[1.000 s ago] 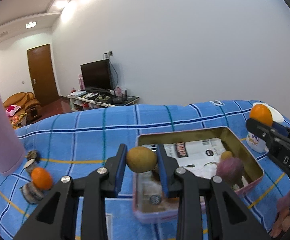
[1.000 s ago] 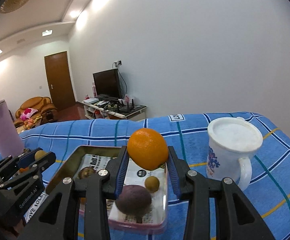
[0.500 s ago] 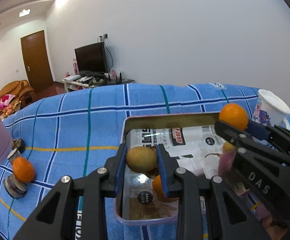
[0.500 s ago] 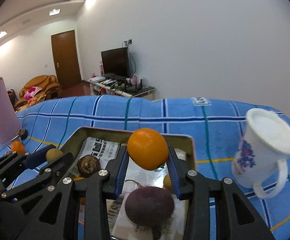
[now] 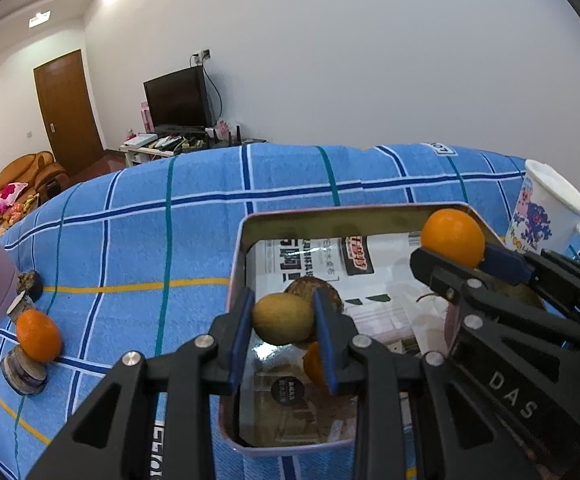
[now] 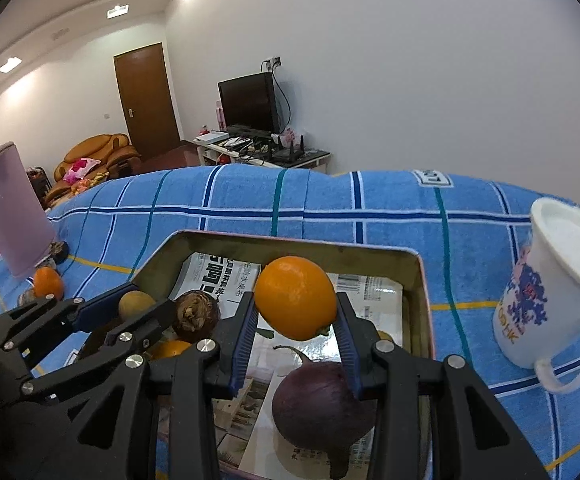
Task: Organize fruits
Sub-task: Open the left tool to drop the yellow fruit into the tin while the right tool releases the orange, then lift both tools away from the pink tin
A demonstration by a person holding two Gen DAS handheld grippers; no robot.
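My left gripper (image 5: 283, 320) is shut on a yellow-green fruit (image 5: 282, 319), held over the near left part of a metal tin (image 5: 246, 236) lined with newspaper. My right gripper (image 6: 296, 316) is shut on an orange (image 6: 295, 303) above the tin (image 6: 274, 242); the same orange (image 5: 452, 237) shows at the right of the left wrist view. Inside the tin lie a purple onion (image 6: 322, 404), a brown knobbly fruit (image 6: 196, 316) and a small orange fruit (image 5: 315, 364). Another orange (image 5: 38, 335) sits on the blue cloth at the left.
A white mug with a blue pattern (image 6: 550, 292) stands right of the tin. A tall pink cylinder (image 6: 10, 208) stands at the left, with small round stacked discs (image 5: 24, 370) beside it. The blue checked cloth (image 5: 150, 240) covers the table.
Both grippers moved forward and down over the tin, which now fills more of each view. Each still holds its fruit. The mug has shifted toward the right edge.
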